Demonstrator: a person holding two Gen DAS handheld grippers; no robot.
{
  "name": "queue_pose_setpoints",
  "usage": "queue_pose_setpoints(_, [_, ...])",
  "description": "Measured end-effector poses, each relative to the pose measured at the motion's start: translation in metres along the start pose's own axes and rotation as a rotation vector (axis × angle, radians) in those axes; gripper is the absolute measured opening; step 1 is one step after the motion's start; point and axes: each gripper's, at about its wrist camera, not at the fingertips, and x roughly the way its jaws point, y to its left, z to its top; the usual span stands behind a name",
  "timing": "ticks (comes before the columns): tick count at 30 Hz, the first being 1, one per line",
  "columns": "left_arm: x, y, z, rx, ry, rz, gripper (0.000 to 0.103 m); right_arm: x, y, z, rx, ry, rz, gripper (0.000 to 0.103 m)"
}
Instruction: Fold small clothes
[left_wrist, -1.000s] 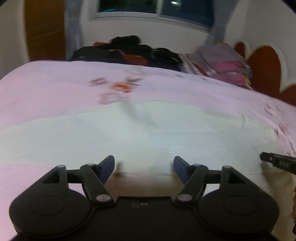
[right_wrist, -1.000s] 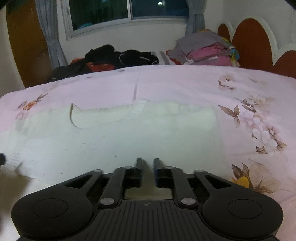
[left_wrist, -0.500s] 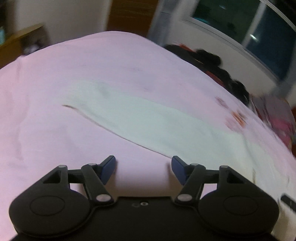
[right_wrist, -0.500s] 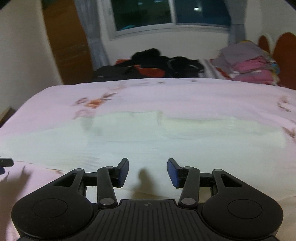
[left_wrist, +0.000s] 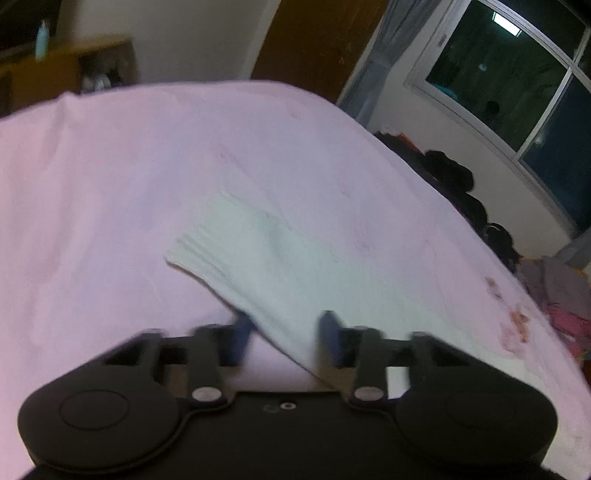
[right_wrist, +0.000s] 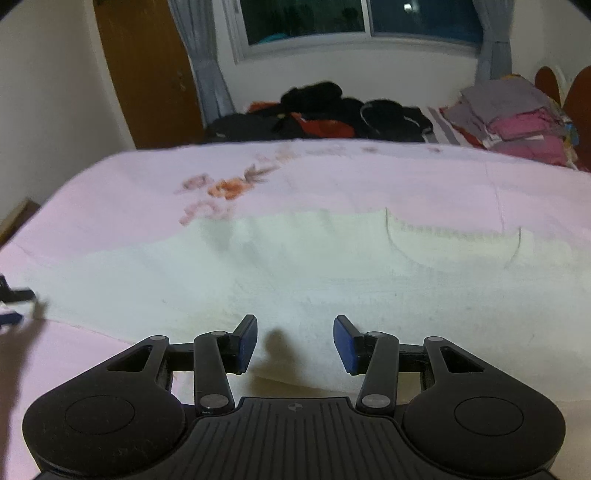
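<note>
A white knitted garment (right_wrist: 303, 273) lies spread flat on a bed covered by a pink floral sheet (right_wrist: 369, 177), filling the middle band of the right wrist view from the left edge to the right edge, with its curved neckline toward the right of centre. In the left wrist view a sleeve of this garment runs diagonally from its ribbed cuff at centre left down toward the lower right of the frame. The left hand-held gripper (left_wrist: 286, 336) sits at the lower centre of its own view, motion-blurred, its jaws closing with the lower edge of the sleeve between the blue pads (left_wrist: 242, 338); a gap shows between them and the pads do not yet press the cloth. Its tips also show at the far left edge of the right wrist view. The right hand-held gripper (right_wrist: 294, 341) stands with its jaws apart at the lower centre of its view, over the near hem of the garment, with nothing clamped. At the top of the right wrist view, a heap of dark clothes (right_wrist: 317, 114) lies on the far side of the bed, and a stack of folded clothes (right_wrist: 517, 118) sits at the upper right.
</note>
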Motion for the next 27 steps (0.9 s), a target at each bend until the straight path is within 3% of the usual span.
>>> queue_pose_setpoints(3, [0.003, 0.000, -0.004, -0.014, -0.030, -0.002, 0.004, 0.008, 0.001, -0.005, -0.018, 0.006, -0.007, 0.047])
queue_pose_setpoints(7, [-0.017, -0.010, -0.004, 0.016, -0.085, -0.044, 0.003, -0.001, -0.005, -0.003, 0.021, -0.035, -0.009, 0.047])
queue_pose_setpoints(10, [-0.038, -0.034, -0.005, 0.076, -0.114, -0.128, 0.003, 0.004, -0.006, -0.006, -0.014, 0.001, -0.011, 0.047])
queue_pose_setpoints(15, [-0.078, -0.115, -0.019, 0.240, -0.120, -0.339, 0.003, -0.025, -0.028, 0.001, 0.094, -0.082, 0.023, 0.047])
queue_pose_setpoints(23, [-0.110, -0.256, -0.114, 0.440, 0.018, -0.649, 0.003, -0.085, -0.093, -0.011, 0.196, -0.149, -0.053, 0.047])
queue_pose_setpoints(27, [-0.104, -0.304, -0.174, 0.525, 0.119, -0.711, 0.003, -0.111, -0.131, -0.027, 0.237, -0.151, -0.106, 0.047])
